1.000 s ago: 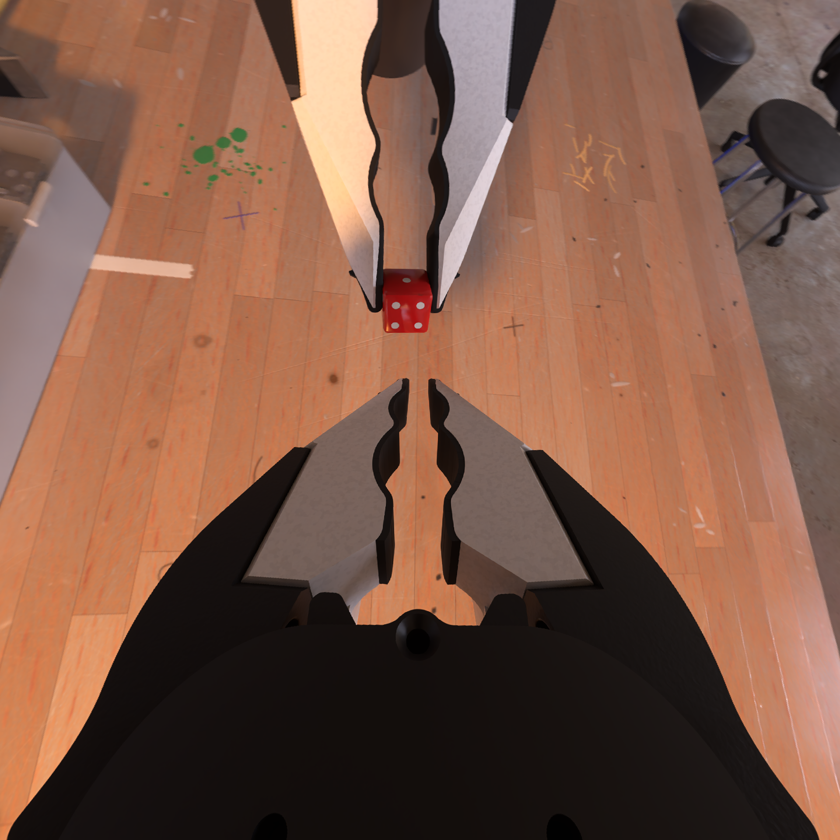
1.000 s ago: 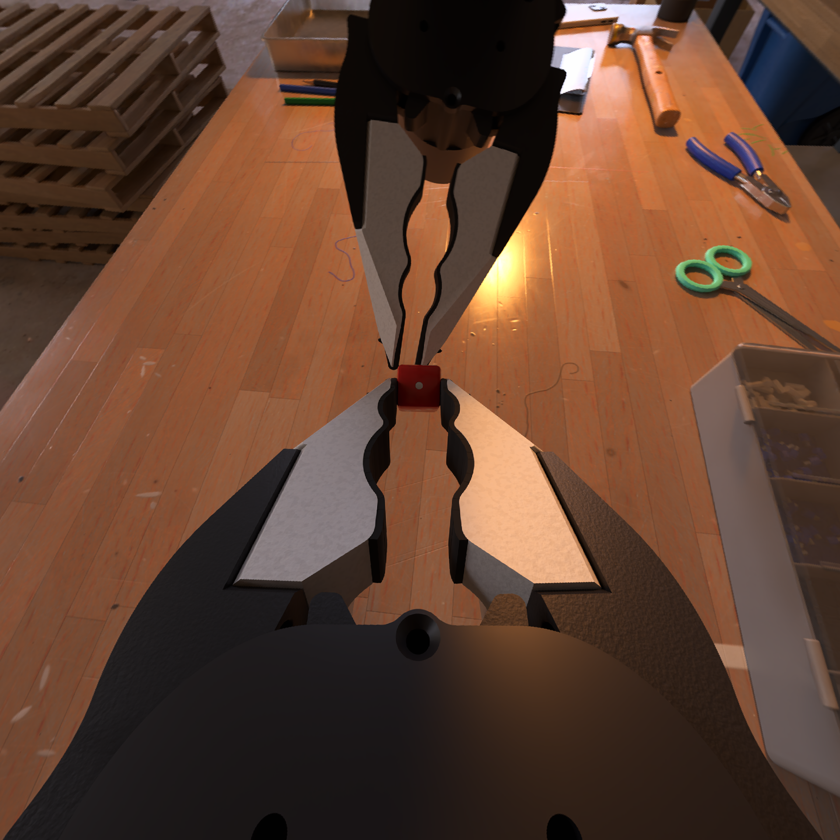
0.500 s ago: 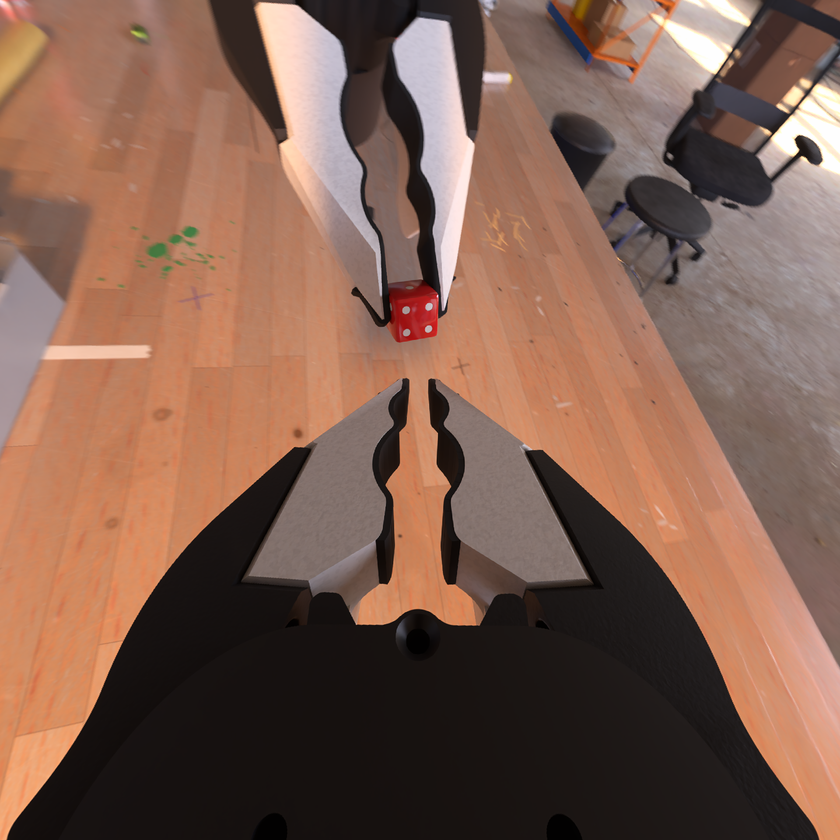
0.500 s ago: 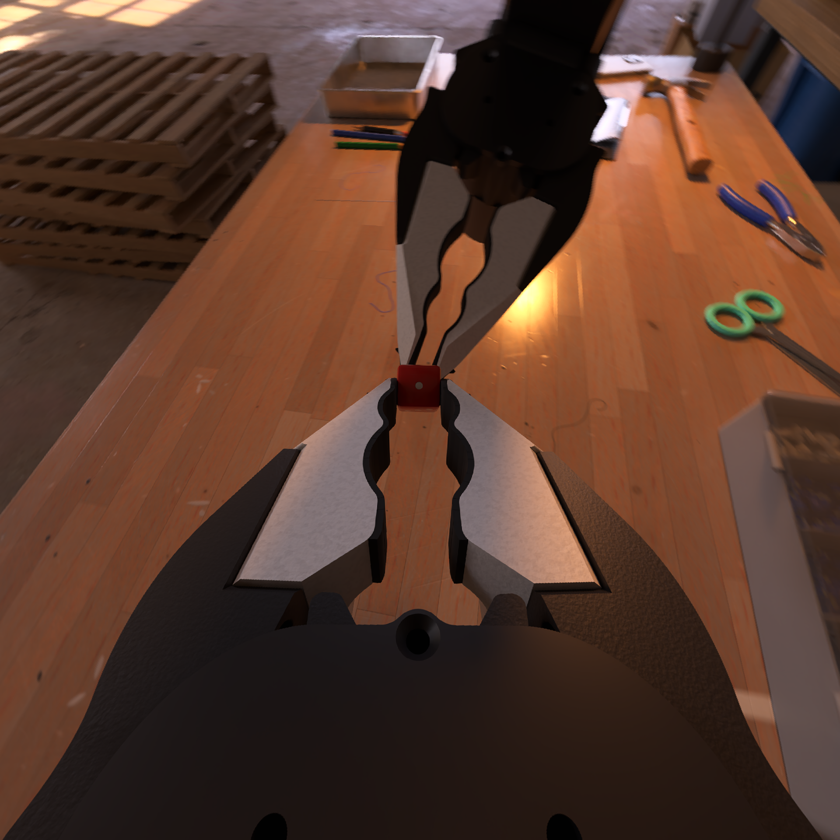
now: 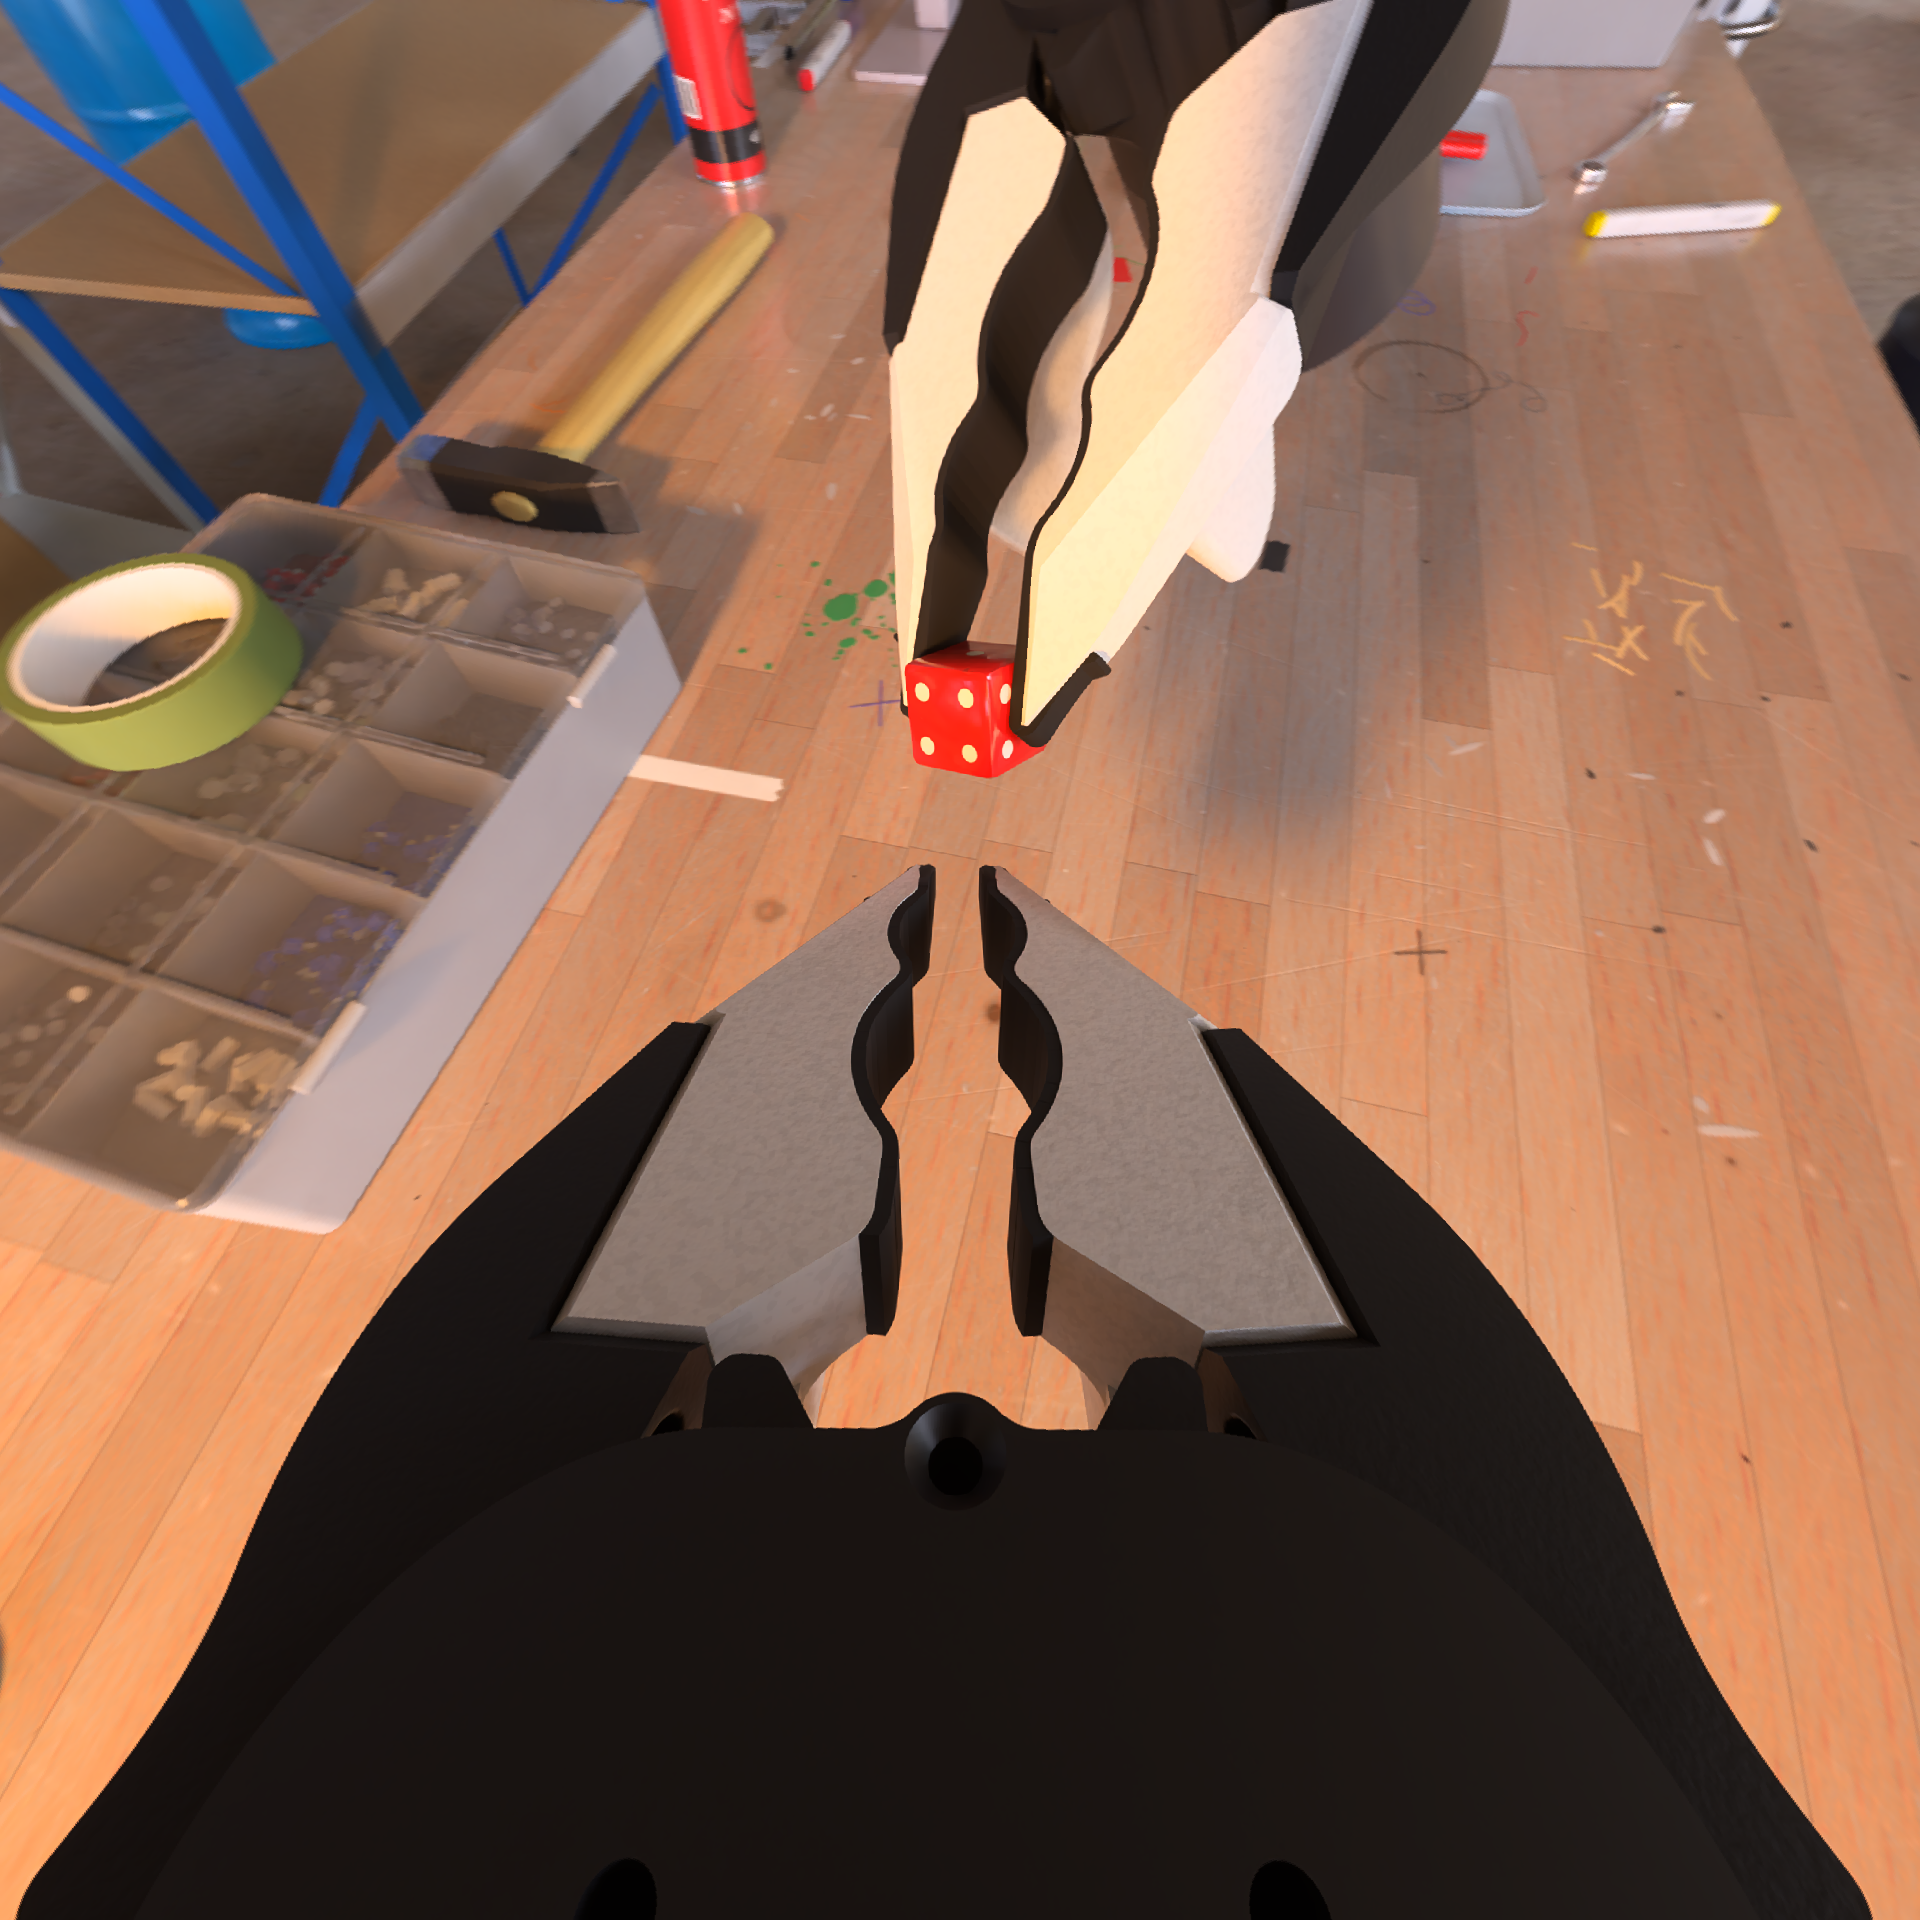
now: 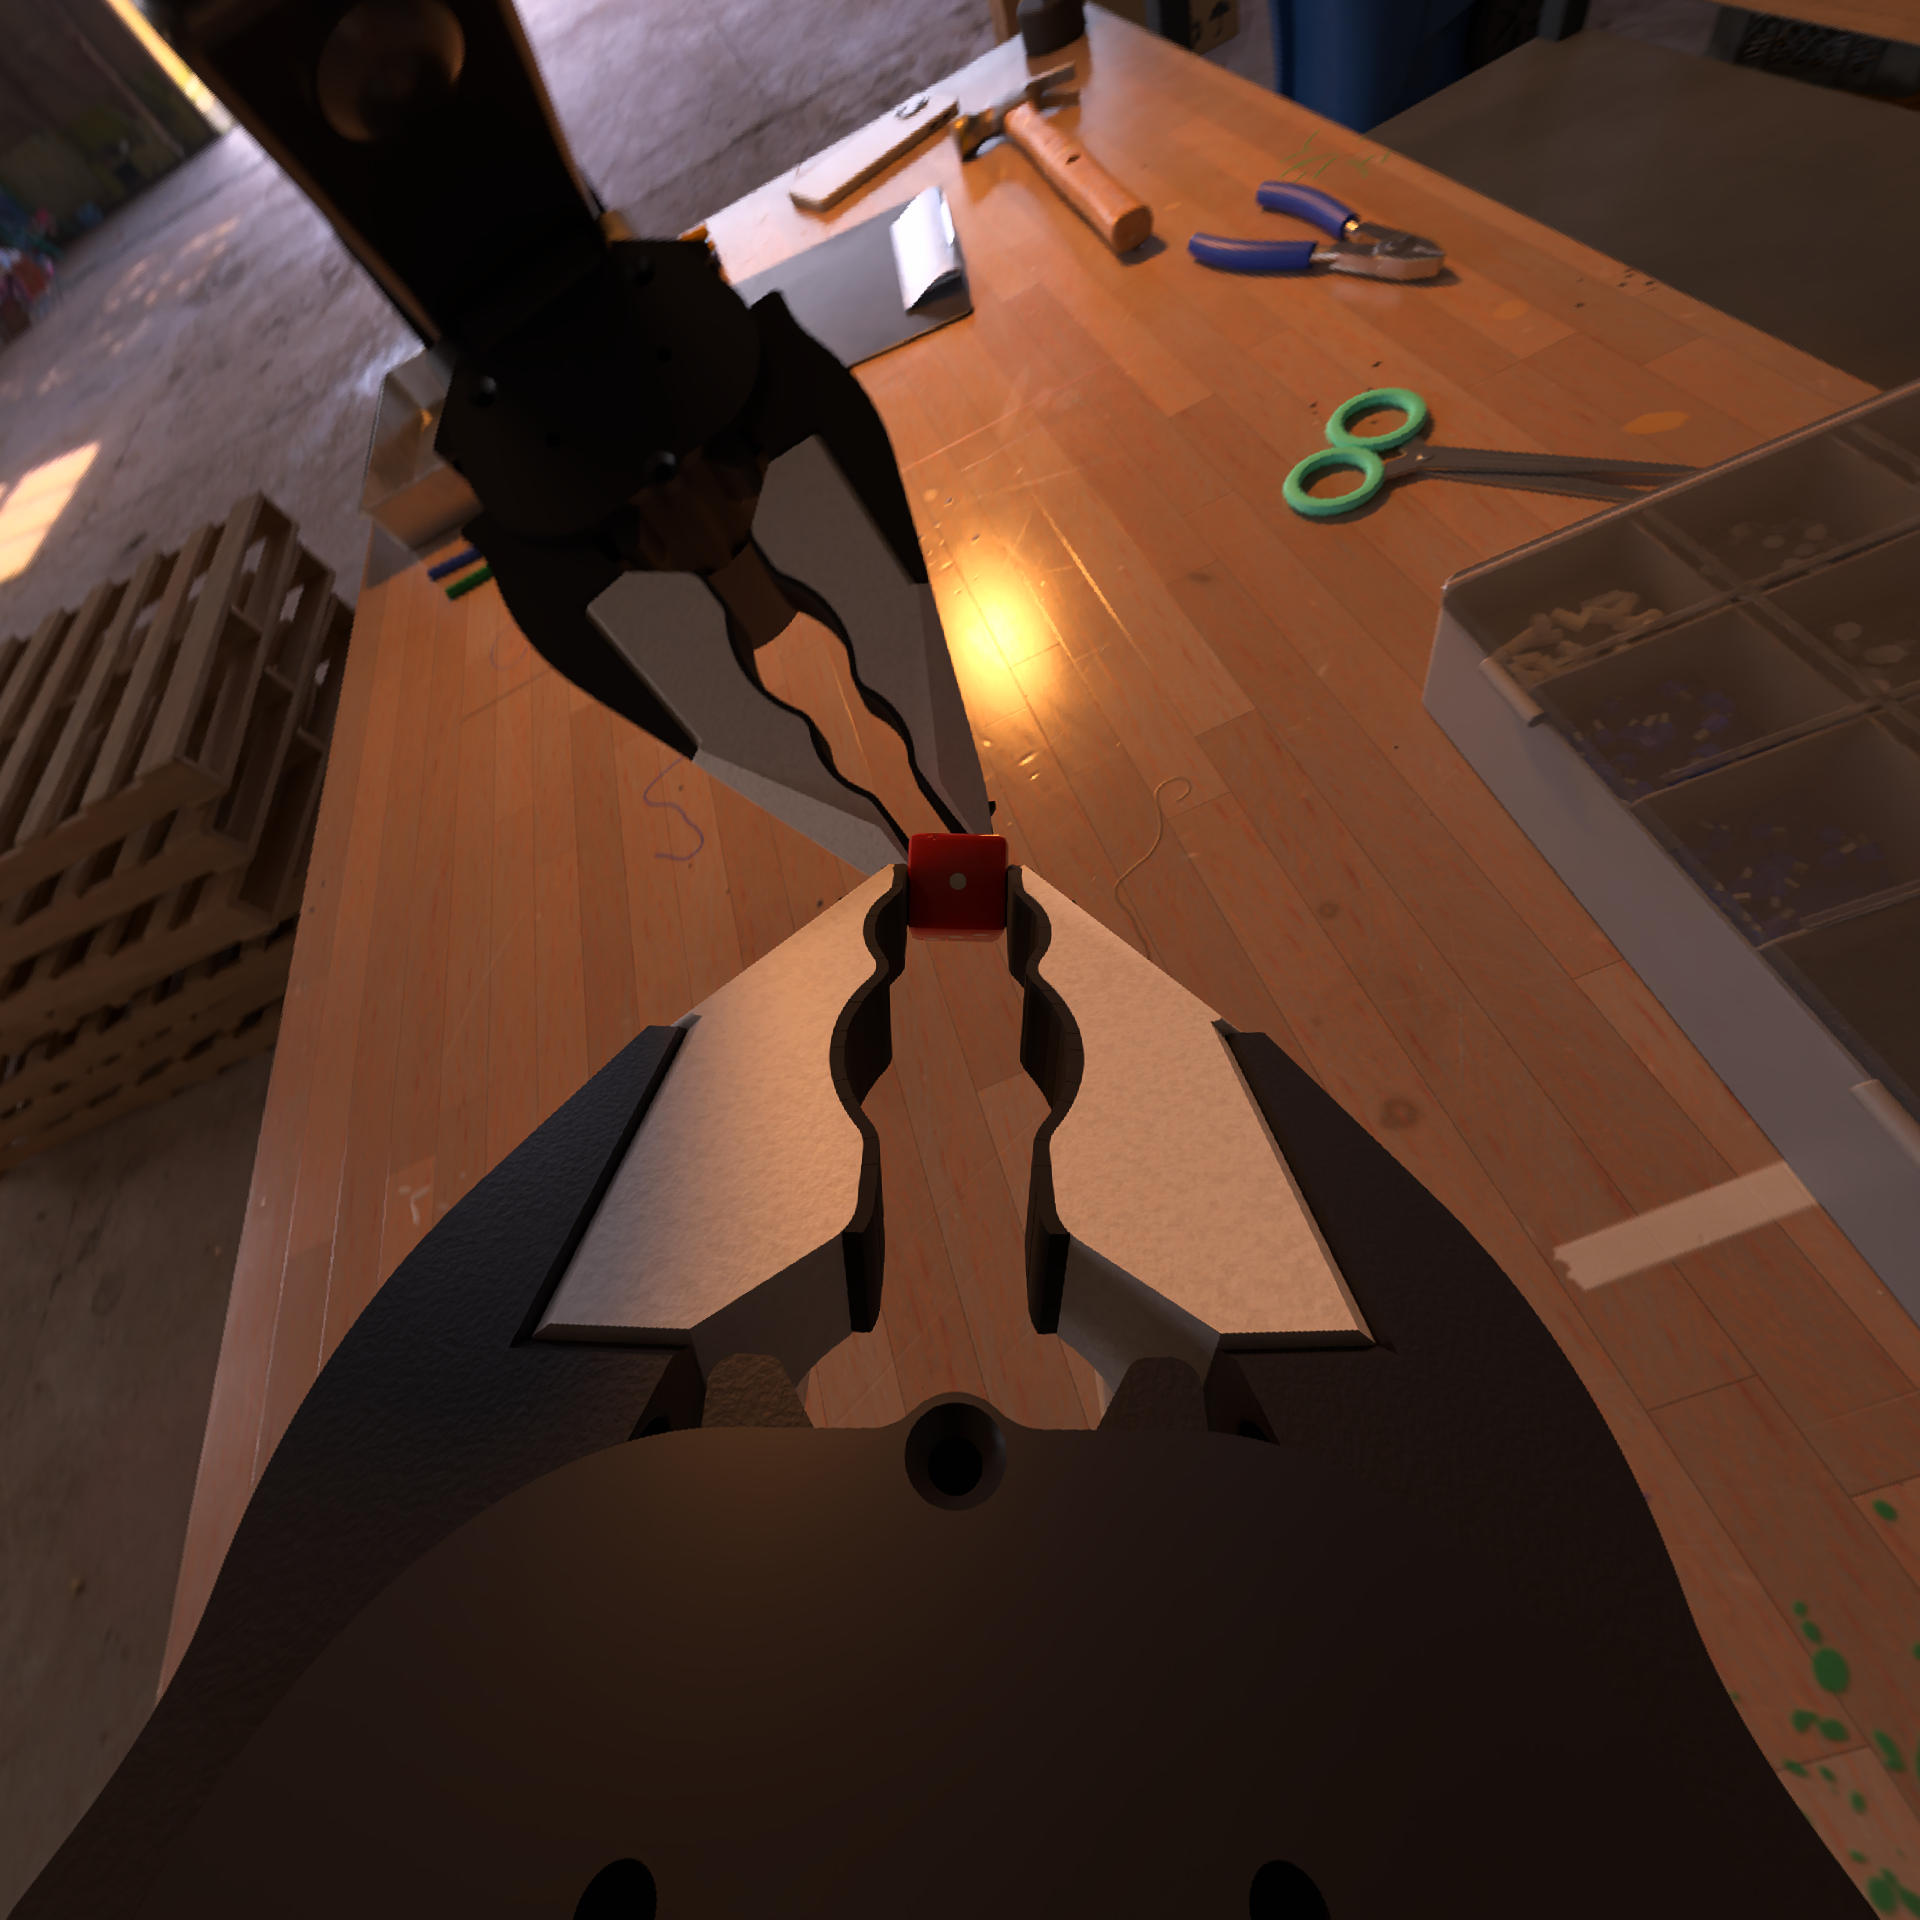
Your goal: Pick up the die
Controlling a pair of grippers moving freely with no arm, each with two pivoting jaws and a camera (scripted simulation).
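The red die (image 5: pixel 961 717) with pale pips is pinched between the tips of my right gripper (image 6: pixel 957 883), which is shut on it and holds it a little above the wooden bench (image 5: pixel 1455 1039). In the right wrist view the die (image 6: pixel 957 894) shows a single-pip face. My left gripper (image 5: pixel 956 878) is shut and empty. It points at the die from the opposite side, its tips a short way in front of the die and not touching it. It also shows in the right wrist view (image 6: pixel 930 831), just behind the die.
A grey compartment box (image 5: pixel 436 1091) with a green tape roll (image 5: pixel 145 665) on it lies at the left. A hammer (image 5: pixel 540 488) and a red can (image 5: pixel 717 94) are beyond it. Green scissors (image 6: pixel 1351 457), blue pliers (image 6: pixel 1309 244) and wooden pallets (image 6: pixel 135 779) are also in view.
My right gripper has lifted the die off the bench and tilted. Both views have swung, so the compartment box and the tools now show. The left gripper stays shut and empty.
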